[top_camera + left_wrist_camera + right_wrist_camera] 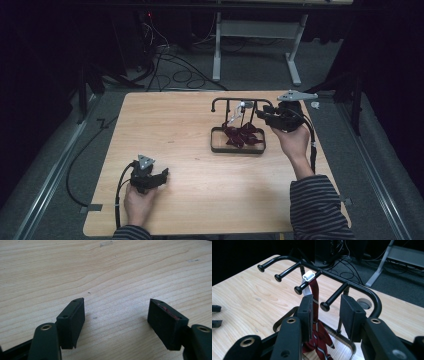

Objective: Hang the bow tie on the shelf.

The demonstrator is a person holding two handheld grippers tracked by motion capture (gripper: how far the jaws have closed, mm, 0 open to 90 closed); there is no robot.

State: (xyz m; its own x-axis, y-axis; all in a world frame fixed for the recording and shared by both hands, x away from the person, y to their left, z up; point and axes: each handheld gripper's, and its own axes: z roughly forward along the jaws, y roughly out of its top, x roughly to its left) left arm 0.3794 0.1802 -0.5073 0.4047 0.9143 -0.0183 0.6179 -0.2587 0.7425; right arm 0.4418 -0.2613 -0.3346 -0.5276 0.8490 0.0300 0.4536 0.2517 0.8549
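Nearest in the high view: striped sleeves and both hands at the bottom edge, left hand-held gripper [161,176] resting on the near-left part of the counter [180,125], well apart from everything else. Left gripper view gives what the high view can't: jaws spread wide, bare wood grain between them, nothing held, reddish smear on the inner face of one pad [168,310]. Right hand-held gripper [261,114] is up at the far right, at the black peg rack [235,102] that stands in a shallow tray [215,145]. High view shows a dark red heap in the tray but not what it is; right gripper view resolves it: a dark red striped tie [315,293] hangs from a white clip [308,275] on one peg and trails down into the tray. Same view shows the right jaws part-open, not pressing on anything; the tie hangs just beside one pad [307,315], partly behind it, and a peg knob [324,306] sits in the gap between the jaws. Contact with the tie: cannot tell. High view adds cables and a desk frame on the floor beyond the counter.
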